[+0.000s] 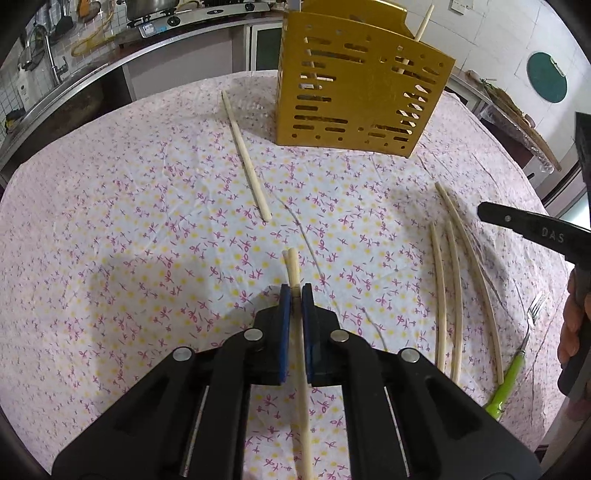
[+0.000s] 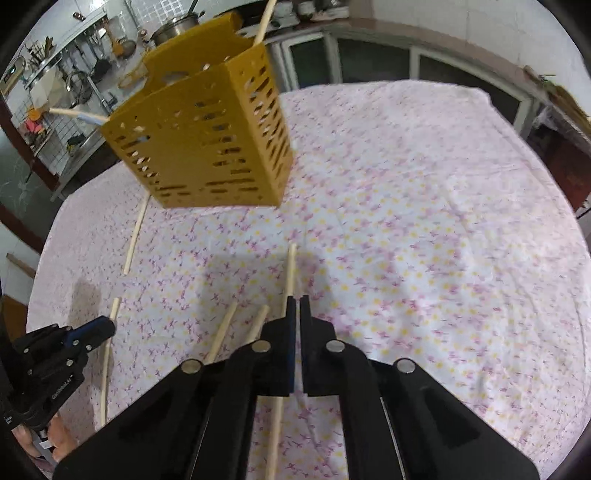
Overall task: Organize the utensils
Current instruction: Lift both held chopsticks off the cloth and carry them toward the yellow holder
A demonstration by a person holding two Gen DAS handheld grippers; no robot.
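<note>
Floral tablecloth (image 1: 147,221): one yellow holder (image 1: 362,92), one chopstick (image 1: 245,155) left of it, three chopsticks (image 1: 448,295) and one fork (image 1: 517,354) right; left gripper (image 1: 295,295) clamps a chopstick (image 1: 293,269), right gripper (image 2: 297,306) clamps another chopstick (image 2: 290,269)

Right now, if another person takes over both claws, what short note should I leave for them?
Left claw: shut on one chopstick, above the tablecloth.
Right claw: shut on another chopstick.
Yellow utensil holder stands at the far side of the table; at least one chopstick is already inside.
Left: drop both held chopsticks into the holder, then collect the single chopstick on the cloth, the three lying together and the green-handled fork.
</note>
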